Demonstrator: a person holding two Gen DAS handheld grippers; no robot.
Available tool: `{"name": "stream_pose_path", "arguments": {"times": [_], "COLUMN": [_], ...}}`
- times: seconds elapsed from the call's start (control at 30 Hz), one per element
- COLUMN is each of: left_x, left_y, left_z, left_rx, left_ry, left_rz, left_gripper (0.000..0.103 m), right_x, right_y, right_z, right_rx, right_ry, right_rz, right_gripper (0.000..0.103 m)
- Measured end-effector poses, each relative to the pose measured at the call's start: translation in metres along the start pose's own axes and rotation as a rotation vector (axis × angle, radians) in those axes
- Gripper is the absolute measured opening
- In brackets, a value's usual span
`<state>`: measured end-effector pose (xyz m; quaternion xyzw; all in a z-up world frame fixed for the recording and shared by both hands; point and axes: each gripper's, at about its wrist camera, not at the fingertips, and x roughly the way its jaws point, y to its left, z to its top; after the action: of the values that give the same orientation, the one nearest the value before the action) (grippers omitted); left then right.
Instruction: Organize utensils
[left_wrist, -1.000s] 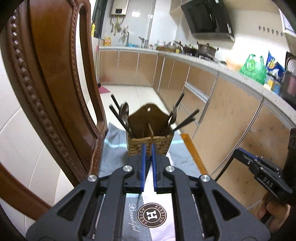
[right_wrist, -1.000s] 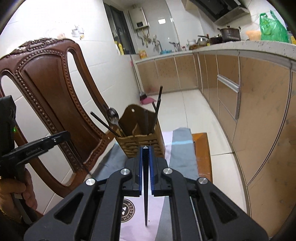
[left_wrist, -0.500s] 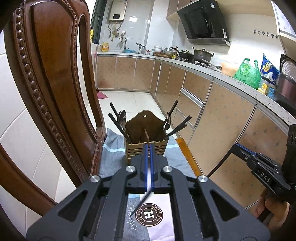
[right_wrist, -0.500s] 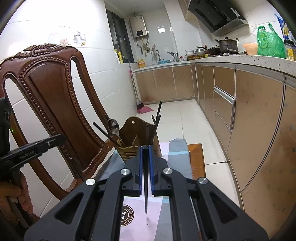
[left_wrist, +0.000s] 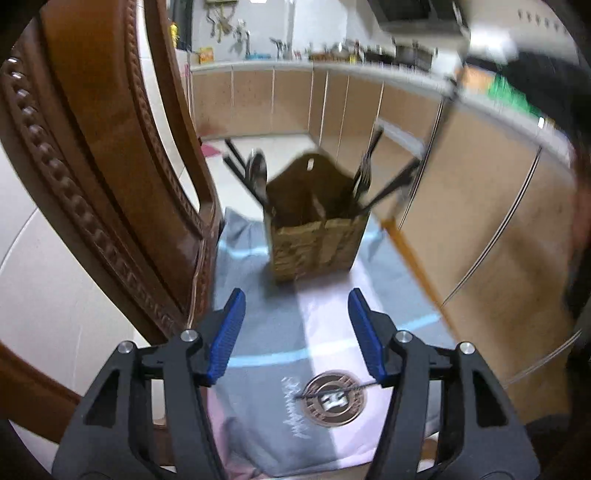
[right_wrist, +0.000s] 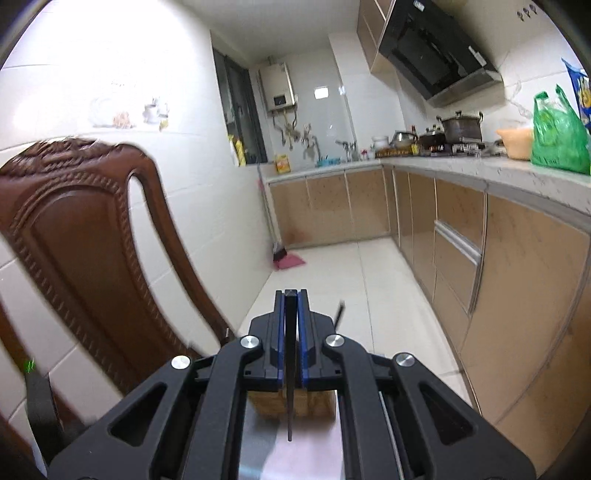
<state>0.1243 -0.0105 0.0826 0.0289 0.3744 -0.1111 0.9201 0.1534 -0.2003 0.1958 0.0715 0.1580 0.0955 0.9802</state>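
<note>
Well, left gripper (left_wrist: 295, 334): jaws had just been swinging apart and stood wide, blue pads (left_wrist: 227, 334) clear on both sides, nothing gripped between them.
Thin dark utensil (left_wrist: 334, 391): lay loose across the round logo (left_wrist: 332, 398) on the cloth, just beneath the open left jaws; which kind of utensil it was could not be told.
Cloth (left_wrist: 266, 328): grey with pale pink panel and light blue stripes, spread under everything on the wooden surface.
Right gripper (right_wrist: 291, 299): pinched tight on a black chopstick (right_wrist: 290, 369), which stood upright between the pads, its tip hanging below toward the cloth.
Utensil holder (left_wrist: 317, 236): woven basket with a dark wooden back, upright on the cloth beyond the left jaws; in the right wrist view it sat mostly hidden under the gripper body.
Holder contents: spoon (left_wrist: 257, 173) and dark sticks leaning out left, fork (left_wrist: 364, 173) and more dark sticks leaning right.
Chair (left_wrist: 110, 158): carved brown back, close on the left beside the cloth.
Kitchen counter (right_wrist: 517, 177): far right, carrying a green bag (right_wrist: 557, 140) and a pot (right_wrist: 461, 127).
</note>
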Motion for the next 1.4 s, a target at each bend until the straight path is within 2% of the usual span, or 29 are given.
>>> {"name": "stream_pose_path", "arguments": {"times": [0.13,0.3,0.4,0.43,0.47,0.5,0.53,0.57,0.67,0.73,0.77,0.83,0.87,0.93,1.0,1.1,1.2,1.23,1.27,1.4], "left_x": [0.026,0.048,0.055,0.057,0.059,0.063,0.064,0.067,0.080,0.090,0.097,0.106,0.111,0.124,0.136,0.151,0.169,0.172,0.175,0.178], "left_y": [-0.012,-0.029,-0.037,-0.041,-0.044,-0.051,-0.056,-0.063,-0.101,-0.126,-0.143,-0.164,-0.170,-0.184,-0.196,-0.207,-0.217,-0.218,-0.217,-0.210], "left_z": [-0.014,-0.030,-0.036,-0.038,-0.039,-0.043,-0.045,-0.049,-0.073,-0.089,-0.101,-0.116,-0.120,-0.122,-0.116,-0.103,-0.102,-0.099,-0.097,-0.090], "left_rx": [0.123,0.274,0.326,0.341,0.355,0.387,0.409,0.443,0.636,0.778,0.878,0.990,1.012,1.030,1.021,0.996,0.981,0.954,0.922,0.863], "left_ry": [0.070,0.117,0.126,0.129,0.131,0.132,0.133,0.133,0.133,0.133,0.137,0.146,0.153,0.188,0.222,0.272,0.389,0.437,0.478,0.472], "left_rz": [0.006,0.016,0.008,0.000,-0.004,-0.009,-0.016,-0.024,-0.041,-0.062,-0.088,-0.126,-0.141,-0.189,-0.247,-0.327,-0.419,-0.460,-0.498,-0.539], "left_gripper": [0.064,0.065,0.066,0.067,0.067,0.068,0.068,0.068,0.068,0.068,0.068,0.068,0.068,0.068,0.067,0.059,0.035,0.021,0.016,0.008], "right_x": [0.041,0.082,0.101,0.105,0.107,0.100,0.089,0.067,-0.008,-0.046,-0.063,-0.079,-0.083,-0.081,-0.072,-0.068,-0.067,-0.066,-0.066,-0.058], "right_y": [0.000,-0.024,-0.037,-0.042,-0.048,-0.054,-0.060,-0.071,-0.104,-0.127,-0.144,-0.167,-0.175,-0.194,-0.202,-0.211,-0.215,-0.215,-0.215,-0.220], "right_z": [0.008,0.001,-0.015,-0.021,-0.029,-0.036,-0.040,-0.045,-0.063,-0.080,-0.090,-0.103,-0.110,-0.120,-0.122,-0.127,-0.127,-0.127,-0.126,-0.127], "right_rx": [0.015,0.135,0.182,0.186,0.185,0.185,0.194,0.220,0.274,0.317,0.349,0.401,0.422,0.461,0.466,0.479,0.499,0.498,0.498,0.516], "right_ry": [-0.032,-0.027,0.047,0.086,0.127,0.144,0.138,0.109,0.002,-0.059,-0.054,-0.031,-0.037,0.009,0.057,0.082,0.097,0.099,0.100,0.119], "right_rz": [-0.052,-0.080,-0.066,-0.063,-0.060,-0.056,-0.054,-0.051,-0.036,-0.100,-0.112,-0.135,-0.148,-0.178,-0.170,-0.177,-0.159,-0.155,-0.153,-0.145], "right_gripper": [0.007,0.007,0.009,0.017,0.035,0.046,0.063,0.073,0.086,0.094,0.094,0.094,0.094,0.094,0.094,0.094,0.094,0.094,0.094,0.094]}}
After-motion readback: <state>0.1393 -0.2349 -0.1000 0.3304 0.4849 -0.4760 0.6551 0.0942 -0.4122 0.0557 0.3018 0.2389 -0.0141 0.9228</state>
